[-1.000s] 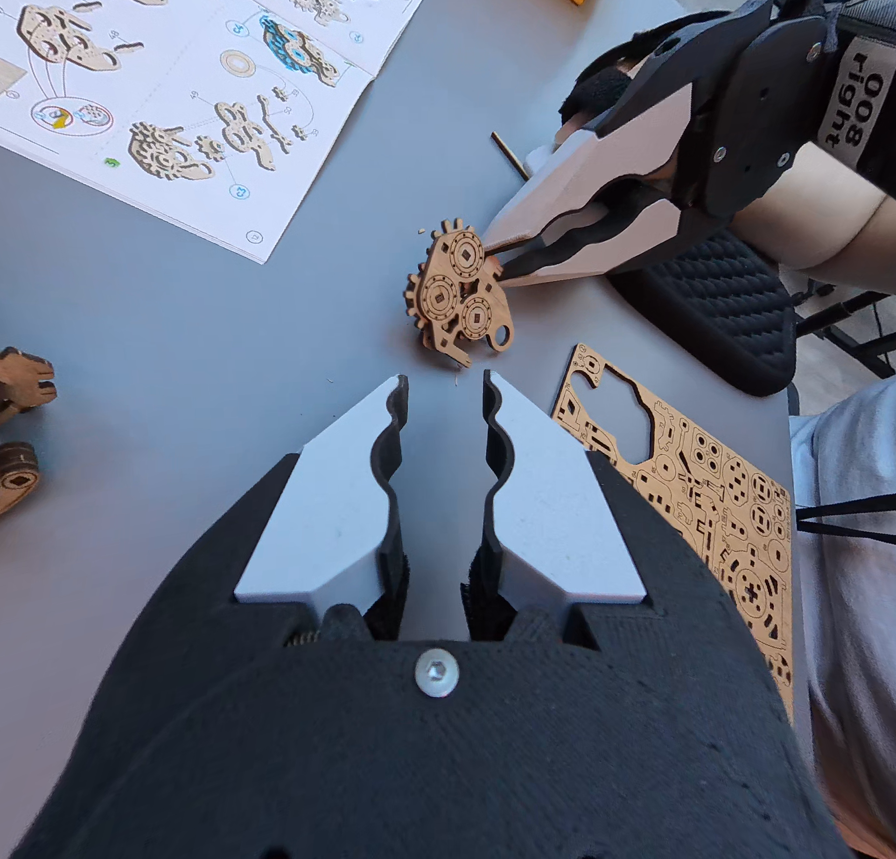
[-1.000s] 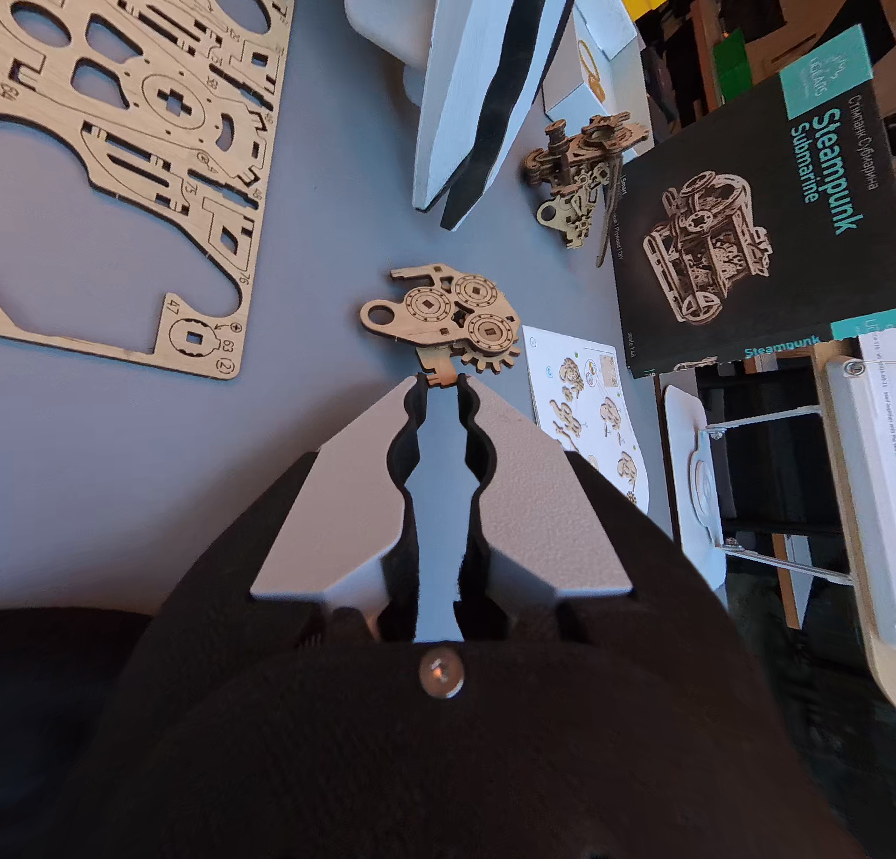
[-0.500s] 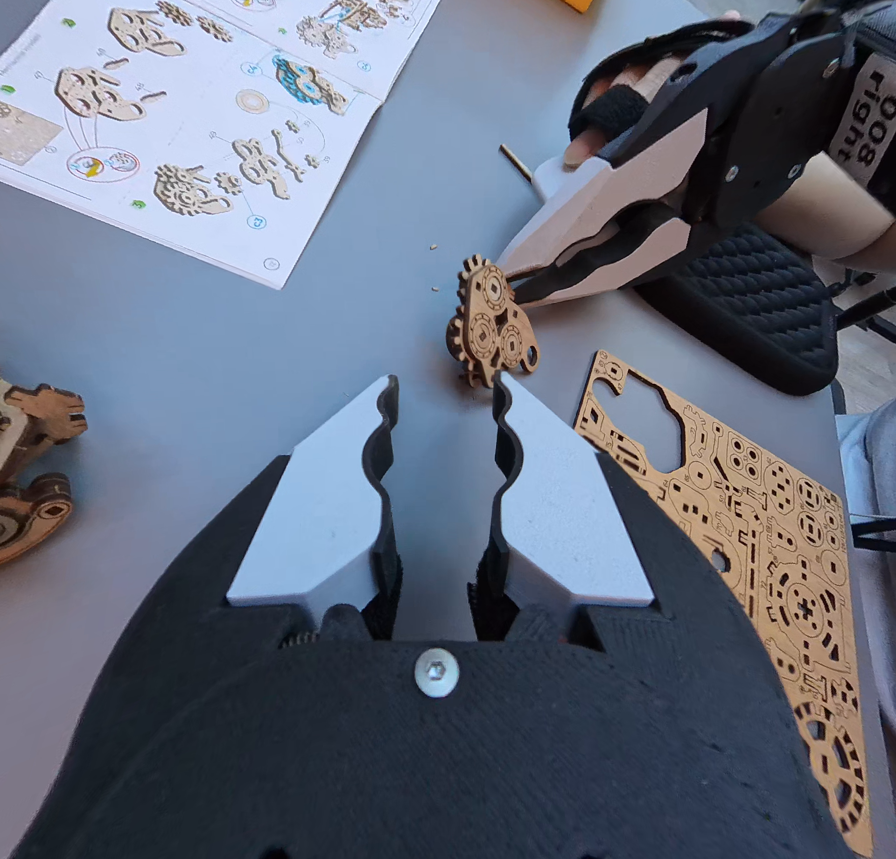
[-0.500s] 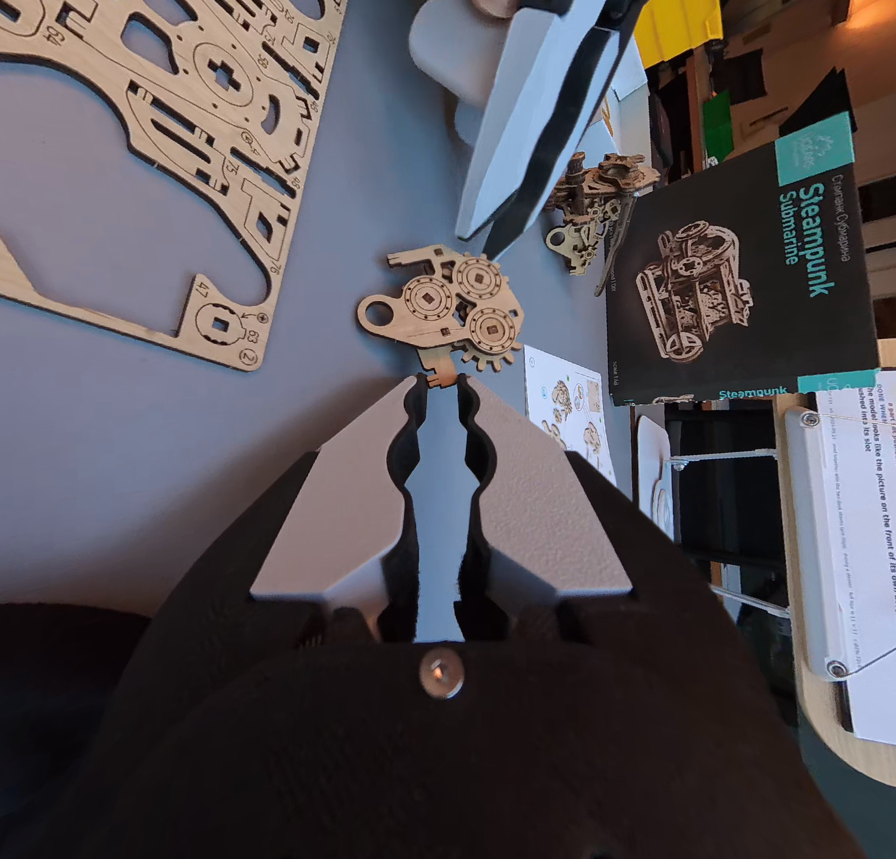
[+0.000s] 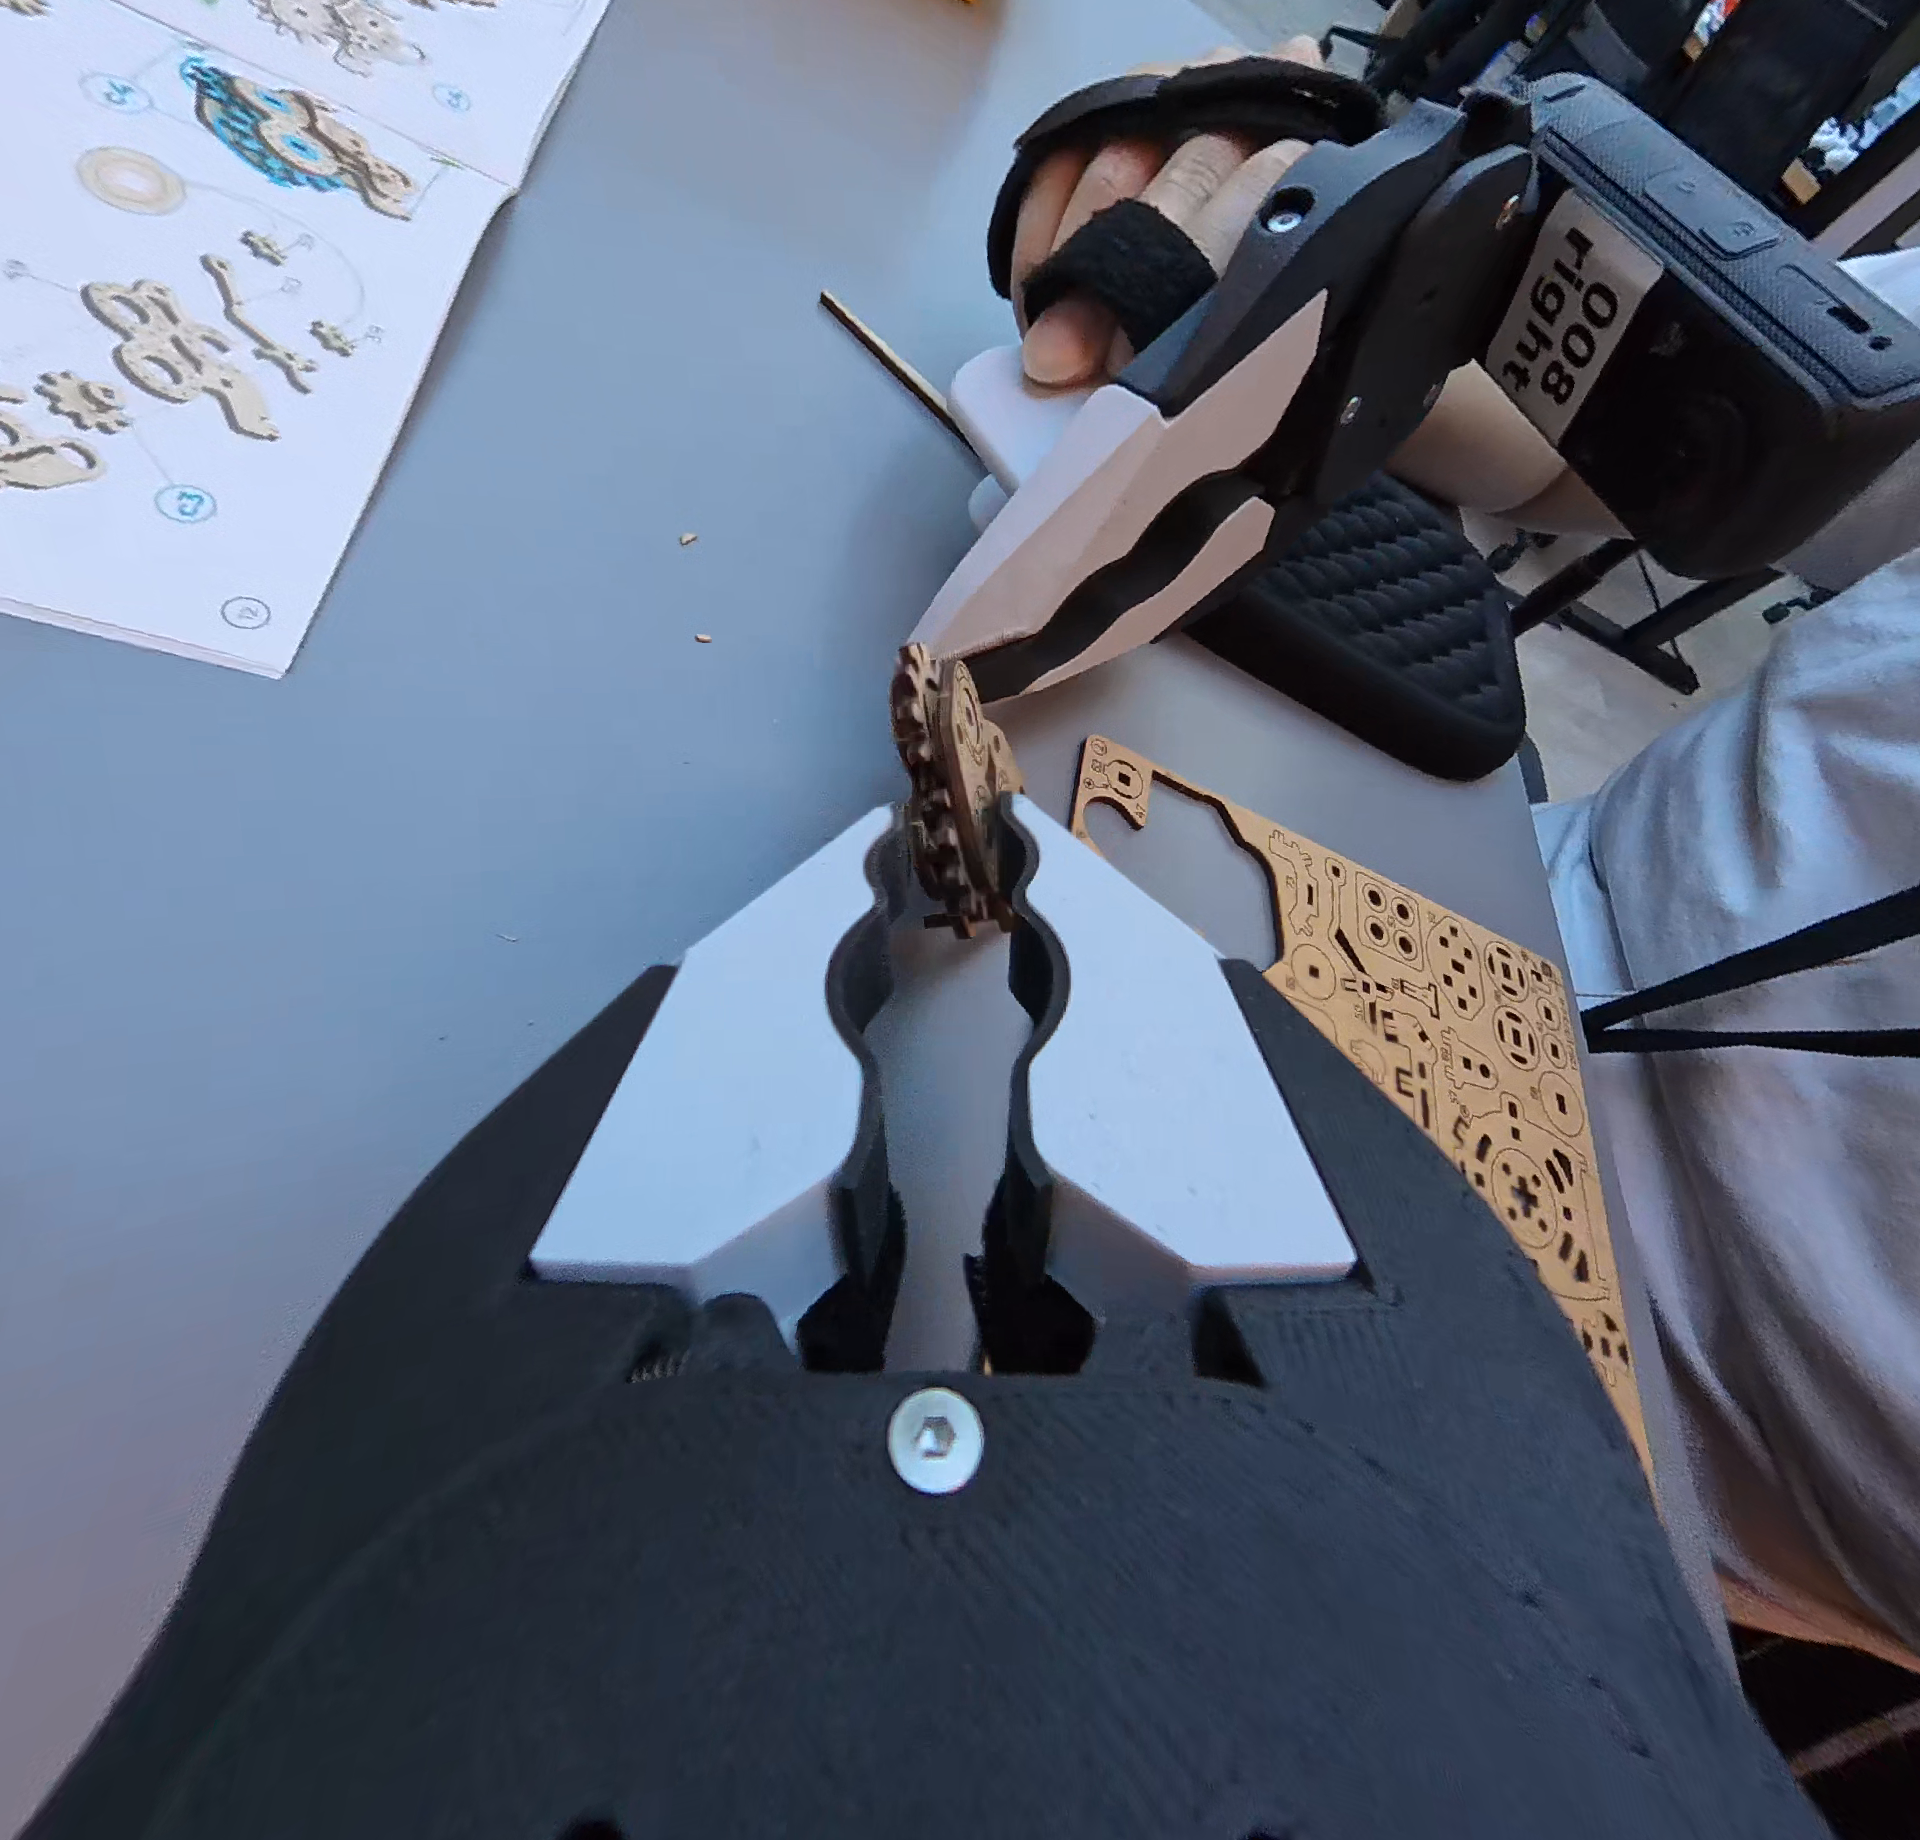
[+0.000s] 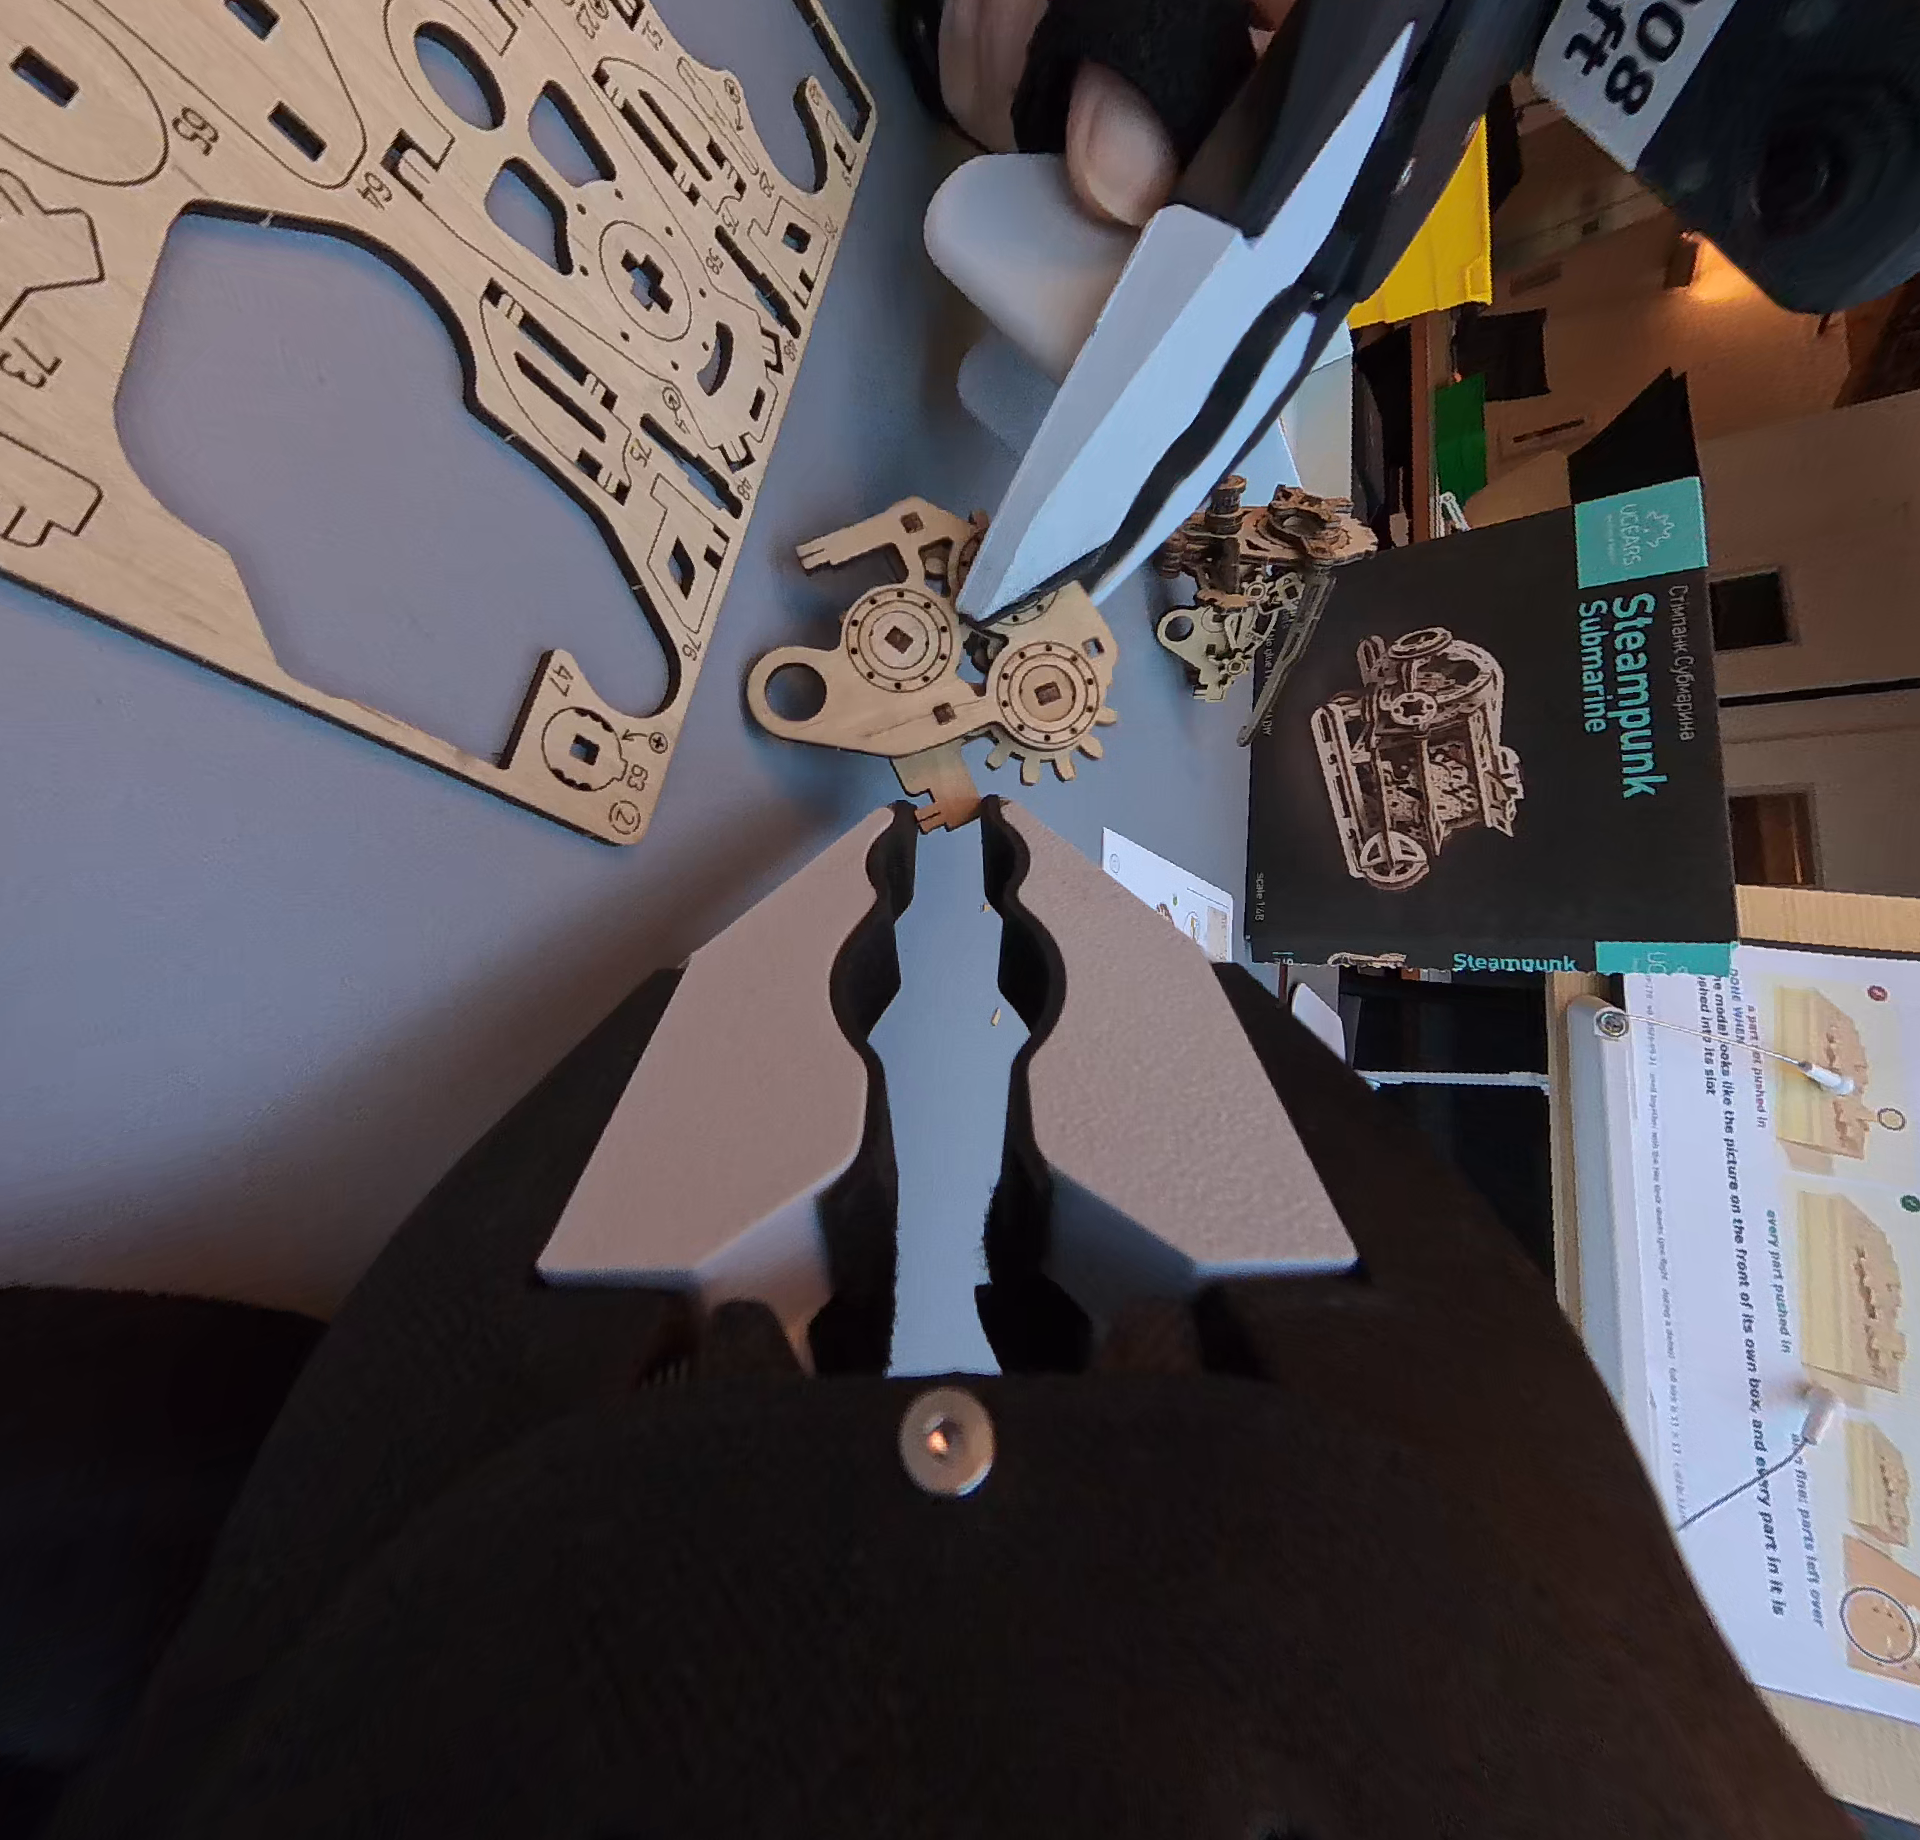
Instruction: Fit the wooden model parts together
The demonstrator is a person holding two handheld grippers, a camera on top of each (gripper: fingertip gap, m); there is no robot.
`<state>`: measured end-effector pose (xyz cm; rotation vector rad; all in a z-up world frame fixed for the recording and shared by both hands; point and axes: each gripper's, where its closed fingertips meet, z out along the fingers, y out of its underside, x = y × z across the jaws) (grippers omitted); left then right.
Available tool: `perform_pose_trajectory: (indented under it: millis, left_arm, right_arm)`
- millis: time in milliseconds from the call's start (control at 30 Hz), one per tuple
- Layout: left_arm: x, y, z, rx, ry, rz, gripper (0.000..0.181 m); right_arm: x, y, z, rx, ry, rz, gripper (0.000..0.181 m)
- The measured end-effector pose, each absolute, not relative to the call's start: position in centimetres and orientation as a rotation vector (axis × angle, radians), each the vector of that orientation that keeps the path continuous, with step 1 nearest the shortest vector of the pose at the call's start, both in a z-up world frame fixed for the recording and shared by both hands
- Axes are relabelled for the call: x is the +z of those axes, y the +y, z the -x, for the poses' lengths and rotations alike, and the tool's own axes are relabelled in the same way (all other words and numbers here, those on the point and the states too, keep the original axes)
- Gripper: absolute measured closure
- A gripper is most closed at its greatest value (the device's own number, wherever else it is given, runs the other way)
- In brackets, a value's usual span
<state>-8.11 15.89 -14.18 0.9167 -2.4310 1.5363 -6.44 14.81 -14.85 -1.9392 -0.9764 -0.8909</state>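
Pinching the gear assembly [image 6: 935, 678] by its 6 o'clock tab, right gripper [image 6: 945, 814] jaws are clamped; left gripper [image 5: 951, 855] jaws straddle its 12 o'clock edge, grip unclear.

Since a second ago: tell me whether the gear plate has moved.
Yes. The gear plate, flat then, now stands tilted on edge, closer to the part sheet's corner, between the left gripper's fingers.

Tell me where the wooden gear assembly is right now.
The gear assembly is held between the two grippers above the grey table: the right gripper pinches its tab, the left gripper straddles its other end, beside the plywood parts sheet.
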Motion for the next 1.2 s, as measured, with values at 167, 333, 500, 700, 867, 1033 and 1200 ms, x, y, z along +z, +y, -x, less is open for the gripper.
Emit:
perform_pose_trajectory:
  millis: [167,333,500,700,867,1033,1200]
  left_arm:
    - [-14.1,15.8,8.2,1.536,-2.422,-0.932,0.169]
    - [-13.9,16.3,7.4,1.569,-2.331,-1.052,0.171]
    - [-13.6,16.8,6.8,1.605,-2.255,-1.151,0.171]
    - [-12.4,17.6,5.9,1.697,-2.084,-1.233,0.171]
    - [-11.6,18.3,5.4,1.754,-1.909,-1.277,0.171]
    - [-11.0,18.6,5.3,1.788,-1.854,-1.267,0.171]
    - [-10.9,18.4,5.4,1.787,-1.870,-1.258,0.171]
  right_arm:
    - [-14.6,14.8,6.2,-0.872,-0.922,1.950,0.169]
    - [-13.6,14.4,3.9,-0.908,-0.746,1.978,0.170]
    - [-12.5,13.8,2.4,-0.854,-0.582,1.973,0.174]
    - [-12.9,13.6,1.9,-0.846,-0.559,2.001,0.174]
    - [-13.4,13.6,2.1,-0.844,-0.582,2.020,0.174]
    - [-13.6,13.6,2.2,-0.839,-0.586,2.027,0.174]
    - [-13.4,13.6,2.3,-0.817,-0.573,2.022,0.174]
